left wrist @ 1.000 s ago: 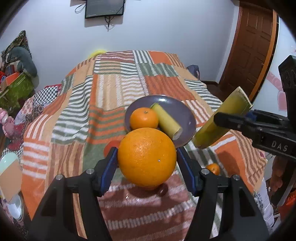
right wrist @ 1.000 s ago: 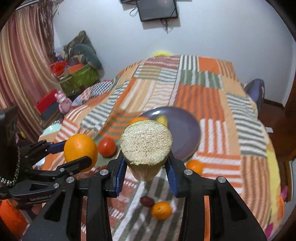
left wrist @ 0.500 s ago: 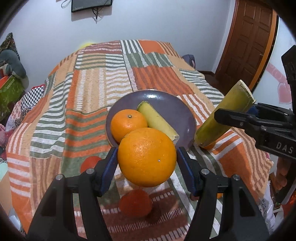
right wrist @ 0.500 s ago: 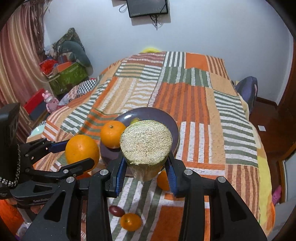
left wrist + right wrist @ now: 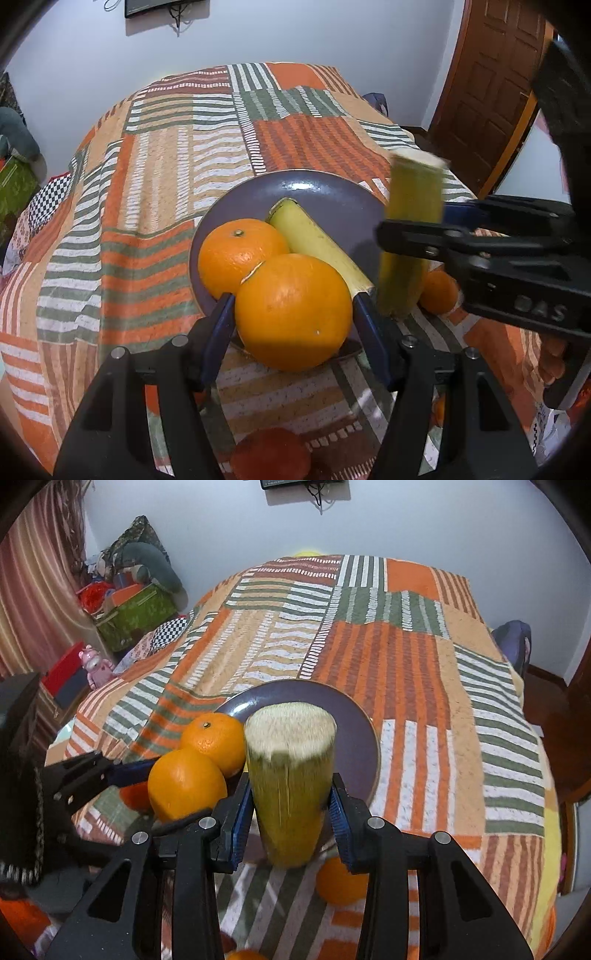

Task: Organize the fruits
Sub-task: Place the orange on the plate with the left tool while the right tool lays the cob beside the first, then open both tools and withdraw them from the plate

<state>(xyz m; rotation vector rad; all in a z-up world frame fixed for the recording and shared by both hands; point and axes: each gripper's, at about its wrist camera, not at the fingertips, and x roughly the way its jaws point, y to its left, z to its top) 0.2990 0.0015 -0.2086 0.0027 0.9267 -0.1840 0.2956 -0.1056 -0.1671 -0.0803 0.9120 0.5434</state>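
My left gripper [image 5: 293,312] is shut on a big orange [image 5: 293,312] and holds it at the near rim of the purple plate [image 5: 332,201]. On the plate lie a smaller orange [image 5: 240,251] and a yellow-green cane piece [image 5: 317,243]. My right gripper [image 5: 290,805] is shut on a second yellow-green cane piece [image 5: 290,779], upright, at the plate's [image 5: 354,723] near edge. The left gripper's orange [image 5: 186,784] also shows in the right wrist view, beside the plated orange [image 5: 212,738].
Small oranges [image 5: 437,291] [image 5: 340,880] lie on the striped bedspread [image 5: 147,184] near the plate. A red fruit [image 5: 271,456] lies below my left gripper. Boxes and clutter [image 5: 133,605] stand left of the bed; a wooden door [image 5: 491,85] is at the right.
Both grippers have moved forward and down toward the plate with their fruits. The cane piece in my right gripper has tilted upright.
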